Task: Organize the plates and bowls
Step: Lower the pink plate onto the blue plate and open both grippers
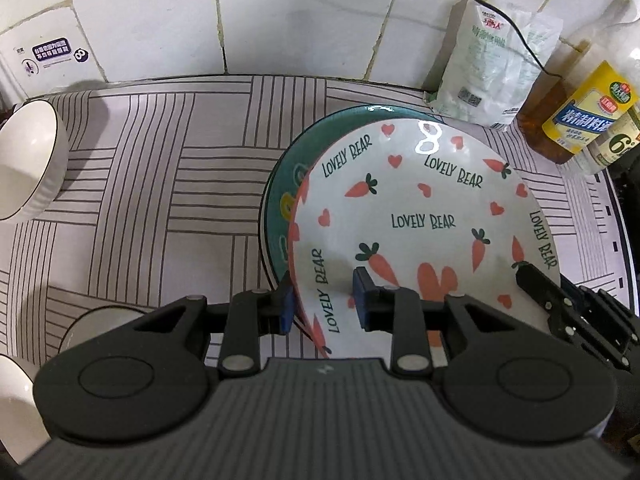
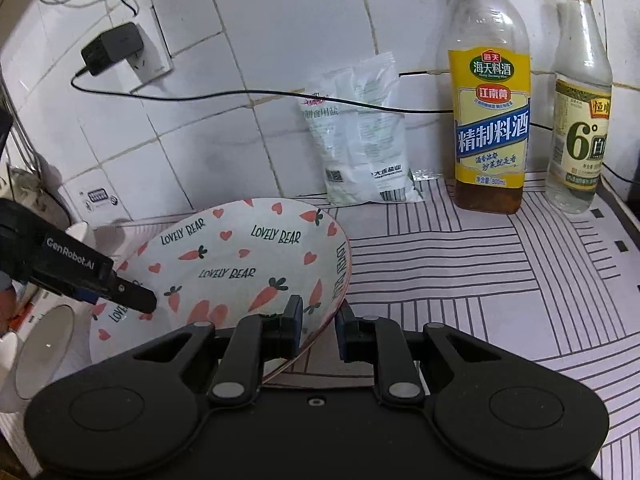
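Note:
A white carrot-and-heart "LOVELY BEAR" plate (image 1: 420, 220) lies on top of a teal plate (image 1: 284, 184) on the striped counter mat. My left gripper (image 1: 324, 300) straddles the carrot plate's near-left rim with its jaws apart, one finger outside and one inside. My right gripper (image 2: 318, 326) straddles the same plate's (image 2: 240, 260) right rim, jaws apart; it also shows in the left wrist view (image 1: 536, 284). The left gripper's finger shows in the right wrist view (image 2: 136, 296). A white bowl (image 1: 28, 160) stands at far left.
A salt bag (image 2: 360, 140), a cooking wine bottle (image 2: 490, 112) and a vinegar bottle (image 2: 580, 120) stand against the tiled wall. A plugged charger (image 2: 114, 48) trails a black cable. More white bowls (image 1: 100, 320) sit near left.

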